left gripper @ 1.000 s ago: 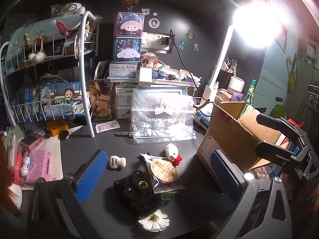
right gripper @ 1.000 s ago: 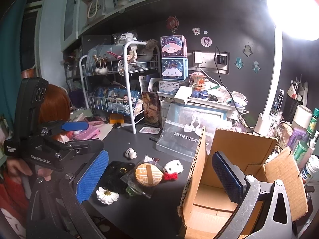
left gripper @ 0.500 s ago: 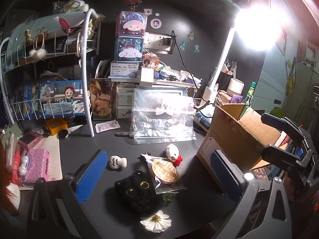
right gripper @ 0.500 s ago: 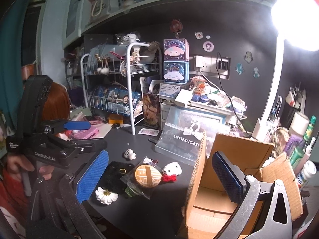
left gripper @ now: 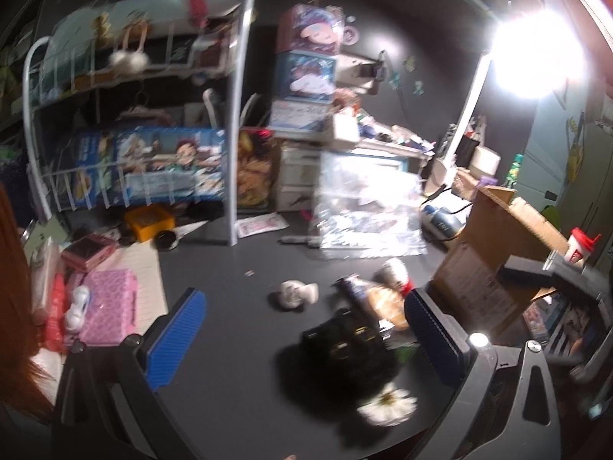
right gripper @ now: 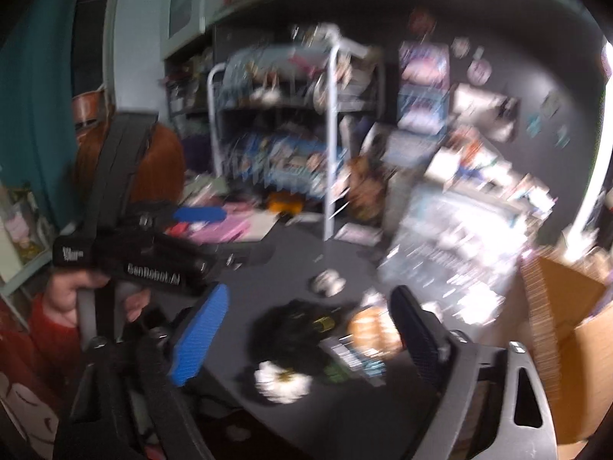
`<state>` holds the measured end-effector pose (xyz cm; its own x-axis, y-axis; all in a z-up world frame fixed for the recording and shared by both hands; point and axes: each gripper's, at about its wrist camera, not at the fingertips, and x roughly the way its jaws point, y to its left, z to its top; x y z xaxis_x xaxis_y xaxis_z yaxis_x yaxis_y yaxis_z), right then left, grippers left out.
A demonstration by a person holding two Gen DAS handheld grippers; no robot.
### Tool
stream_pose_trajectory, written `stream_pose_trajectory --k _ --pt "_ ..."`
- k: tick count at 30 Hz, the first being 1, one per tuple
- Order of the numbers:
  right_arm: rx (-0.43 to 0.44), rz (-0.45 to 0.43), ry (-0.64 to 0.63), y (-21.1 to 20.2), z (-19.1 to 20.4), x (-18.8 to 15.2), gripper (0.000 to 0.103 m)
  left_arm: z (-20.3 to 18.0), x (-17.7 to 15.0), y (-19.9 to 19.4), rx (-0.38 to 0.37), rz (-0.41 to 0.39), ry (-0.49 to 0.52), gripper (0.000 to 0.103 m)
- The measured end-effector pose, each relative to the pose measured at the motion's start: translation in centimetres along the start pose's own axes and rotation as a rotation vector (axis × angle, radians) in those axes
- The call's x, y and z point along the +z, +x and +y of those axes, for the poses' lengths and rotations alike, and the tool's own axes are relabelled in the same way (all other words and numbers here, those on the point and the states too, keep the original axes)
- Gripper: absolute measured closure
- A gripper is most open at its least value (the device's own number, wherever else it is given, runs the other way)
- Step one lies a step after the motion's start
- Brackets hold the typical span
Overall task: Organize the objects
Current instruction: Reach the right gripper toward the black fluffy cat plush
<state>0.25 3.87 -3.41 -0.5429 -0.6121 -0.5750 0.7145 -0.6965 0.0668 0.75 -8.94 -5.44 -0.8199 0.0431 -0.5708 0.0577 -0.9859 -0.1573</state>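
Both views are motion-blurred. On the dark desk lie a black plush cat (left gripper: pixel 345 349) (right gripper: pixel 295 329), a white daisy (left gripper: pixel 387 408) (right gripper: pixel 281 381), a wrapped round cookie (left gripper: pixel 385 301) (right gripper: pixel 373 331), a small white figure (left gripper: pixel 297 293) (right gripper: pixel 327 281) and a white-and-red plush (left gripper: pixel 396 272). An open cardboard box (left gripper: pixel 498 237) (right gripper: pixel 567 329) stands at the right. My left gripper (left gripper: pixel 304 341) is open and empty above the desk, left of the cat. My right gripper (right gripper: pixel 306 341) is open and empty over the cat and daisy.
A white wire rack (left gripper: pixel 233 115) with boxes stands at the back left. A clear gift bag (left gripper: pixel 367 207) leans at the back centre. A pink box (left gripper: pixel 109 304) and notepad lie left. A bright desk lamp (left gripper: pixel 536 53) glares at the right.
Both grippers have swung left and lower toward the desk, blurring the views. The small objects now sit further right in both views. Both stay open.
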Motion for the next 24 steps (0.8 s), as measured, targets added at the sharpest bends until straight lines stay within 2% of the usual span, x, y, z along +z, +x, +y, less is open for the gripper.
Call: stream_pose_trajectory --k 3,6,11,15,21,24 --pt "0.089 0.091 0.087 3.7 0.2 -1.7 0.039 1.7 -1.0 0.9 0.023 0.026 0.001 0.001" --pt "0.125 0.166 0.161 6.8 0.3 -3.3 0.039 3.2 -2.0 1.6 0.018 0.035 -0.001 0.001" --pt "0.102 0.233 0.220 9.7 0.0 -4.6 0.039 4.9 -3.5 2.6 -0.066 0.064 -0.033 0.001" --pt "0.020 0.218 0.211 9.9 -0.3 -4.4 0.039 5.4 -3.9 3.1 -0.097 0.066 -0.041 0.001" --pt "-0.023 0.226 0.224 10.3 -1.4 -4.3 0.038 5.7 -4.0 3.6 -0.187 0.055 -0.065 0.001" --pt "-0.059 0.228 0.200 10.8 -1.7 -3.9 0.034 5.9 -4.0 3.3 -0.212 0.031 -0.077 0.001"
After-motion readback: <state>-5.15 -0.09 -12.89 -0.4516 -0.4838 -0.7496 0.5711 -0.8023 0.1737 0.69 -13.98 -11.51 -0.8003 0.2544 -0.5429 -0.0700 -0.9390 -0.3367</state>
